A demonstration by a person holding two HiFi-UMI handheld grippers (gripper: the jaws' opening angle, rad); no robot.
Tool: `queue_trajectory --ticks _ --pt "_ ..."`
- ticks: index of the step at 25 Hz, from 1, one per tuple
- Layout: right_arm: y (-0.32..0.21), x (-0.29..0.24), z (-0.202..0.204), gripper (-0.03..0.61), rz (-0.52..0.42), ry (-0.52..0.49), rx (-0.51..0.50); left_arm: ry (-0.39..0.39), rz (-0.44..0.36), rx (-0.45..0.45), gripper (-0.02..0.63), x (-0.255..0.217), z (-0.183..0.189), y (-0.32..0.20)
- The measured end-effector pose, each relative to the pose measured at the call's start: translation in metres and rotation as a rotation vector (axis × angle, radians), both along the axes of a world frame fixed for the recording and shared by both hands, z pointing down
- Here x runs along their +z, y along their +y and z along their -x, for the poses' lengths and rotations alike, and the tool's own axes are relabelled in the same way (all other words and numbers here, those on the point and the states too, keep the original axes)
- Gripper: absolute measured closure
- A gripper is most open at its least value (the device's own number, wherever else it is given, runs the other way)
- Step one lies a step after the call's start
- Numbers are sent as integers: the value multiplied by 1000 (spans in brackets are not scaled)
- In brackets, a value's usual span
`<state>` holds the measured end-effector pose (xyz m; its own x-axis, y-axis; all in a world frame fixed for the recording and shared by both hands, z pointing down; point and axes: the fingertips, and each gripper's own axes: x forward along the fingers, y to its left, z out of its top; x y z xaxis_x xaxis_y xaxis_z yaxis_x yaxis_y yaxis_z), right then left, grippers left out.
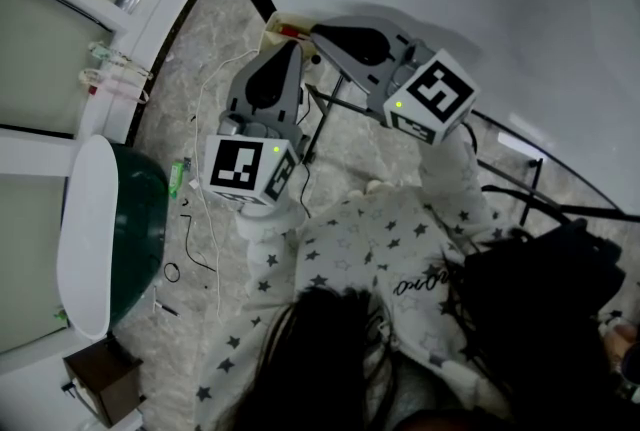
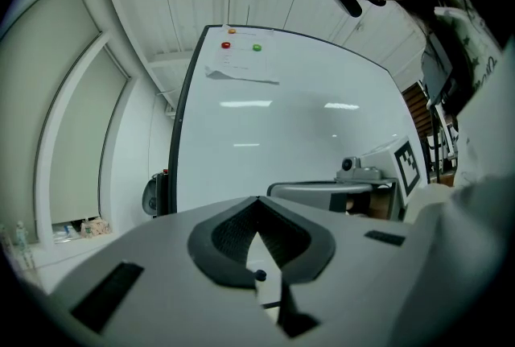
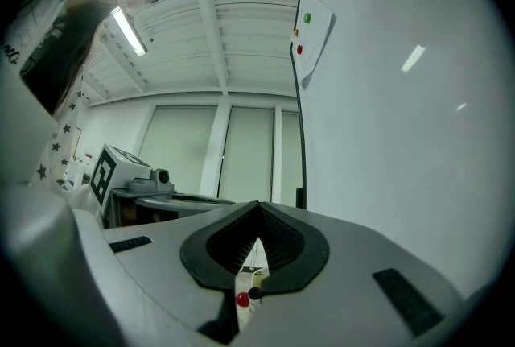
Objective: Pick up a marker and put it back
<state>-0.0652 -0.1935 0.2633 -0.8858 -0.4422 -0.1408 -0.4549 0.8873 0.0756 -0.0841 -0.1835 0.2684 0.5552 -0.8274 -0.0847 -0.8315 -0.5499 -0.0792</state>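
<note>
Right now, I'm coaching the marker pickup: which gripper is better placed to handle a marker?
Right, probably. The right gripper is shut with a red marker end showing low in the gap, its tip beside the marker tray. The left gripper, also shut, shows nothing between its jaws.

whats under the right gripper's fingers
Through the slit under the shut right gripper only a round red end shows, likely a marker's. The gripper's grey body covers the rest of it and whatever it lies in.
</note>
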Motion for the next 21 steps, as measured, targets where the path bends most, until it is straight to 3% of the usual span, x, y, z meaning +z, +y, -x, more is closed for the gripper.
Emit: queue_trajectory --ticks 21 --pt "-5 10 4 574 12 16 0 -2 15 1 613 6 3 -2"
